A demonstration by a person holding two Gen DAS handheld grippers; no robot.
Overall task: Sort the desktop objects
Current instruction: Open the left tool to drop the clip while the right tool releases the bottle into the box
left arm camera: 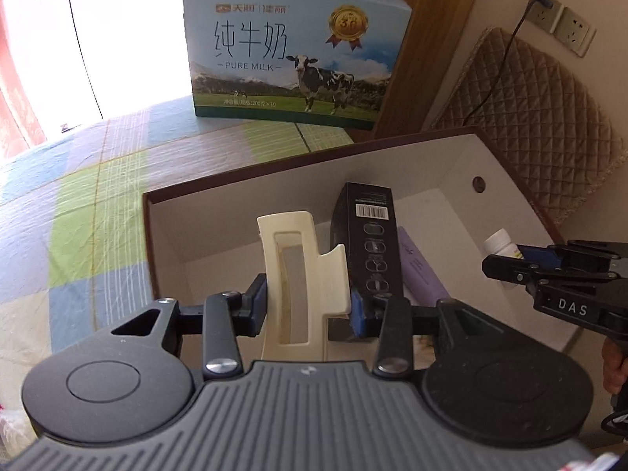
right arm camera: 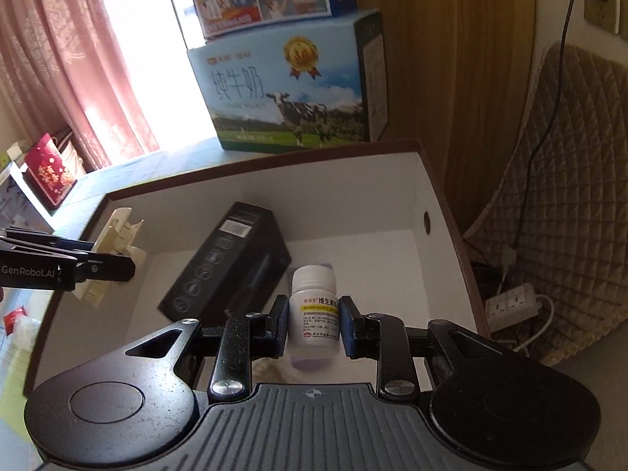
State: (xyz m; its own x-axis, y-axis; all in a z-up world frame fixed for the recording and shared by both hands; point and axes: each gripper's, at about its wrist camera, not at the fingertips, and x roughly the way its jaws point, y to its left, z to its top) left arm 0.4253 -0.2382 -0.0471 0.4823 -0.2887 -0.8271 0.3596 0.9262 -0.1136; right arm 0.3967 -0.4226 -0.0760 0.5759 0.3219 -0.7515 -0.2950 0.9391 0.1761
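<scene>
The left gripper (left arm camera: 308, 306) is clamping a cream hair claw clip (left arm camera: 302, 274) between its blue pads and holding it over the near-left part of the open storage box (left arm camera: 353, 149), while the right gripper (right arm camera: 313, 324) is pinching a white pill bottle (right arm camera: 314, 314) by its labelled body and carrying it above the box's near-right floor; each is also showing at the edge of the other's view, both hanging inside the box's outline. Neither thing is resting on the floor of the box yet, so these two items are counting as in transit, not sorted. Just beyond them, a black carton with a barcode (left arm camera: 369, 243) is already lying slanted on the white floor, and a lilac tube (left arm camera: 420, 271) is lying close beside it, so at least two objects are looking finished. I am judging the task as well along: what is remaining for this pair is lowering and letting go. Whether more things are waiting on the checked tablecloth (left arm camera: 98, 216) I cannot tell, since the visible stretch is showing only the milk carton box (left arm camera: 290, 59) standing farther back against the wooden panel, with another printed box sitting on top of it
</scene>
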